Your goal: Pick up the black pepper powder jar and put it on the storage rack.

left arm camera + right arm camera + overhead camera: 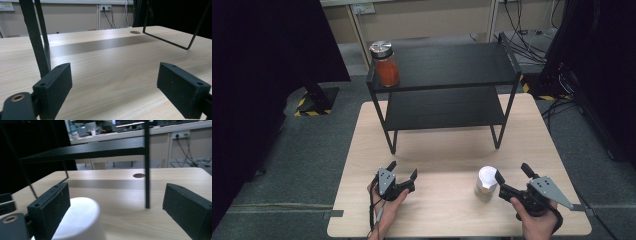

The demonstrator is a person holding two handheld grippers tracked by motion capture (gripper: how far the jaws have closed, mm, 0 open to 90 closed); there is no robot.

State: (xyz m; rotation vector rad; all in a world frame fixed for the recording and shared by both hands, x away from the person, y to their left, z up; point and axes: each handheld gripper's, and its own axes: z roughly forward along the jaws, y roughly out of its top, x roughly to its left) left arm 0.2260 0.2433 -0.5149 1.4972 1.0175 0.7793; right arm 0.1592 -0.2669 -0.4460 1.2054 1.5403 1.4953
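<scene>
My right gripper (512,176) has its jaws spread wide, and the small jar with a white lid (485,183) stands on the table (447,150) just beside the left jaw, holding something pale; my left gripper (403,171) is also spread and holds nothing; on the top of the black shelf (452,65) stands a glass jar (385,64) with orange-red contents and a metal lid.

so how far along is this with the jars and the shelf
One jar of orange powder already stands on the black shelf, top tier. The open right gripper is beside the white-lidded jar on the table, not gripping. The left gripper is open, empty. Grasping and shelving remain.
</scene>
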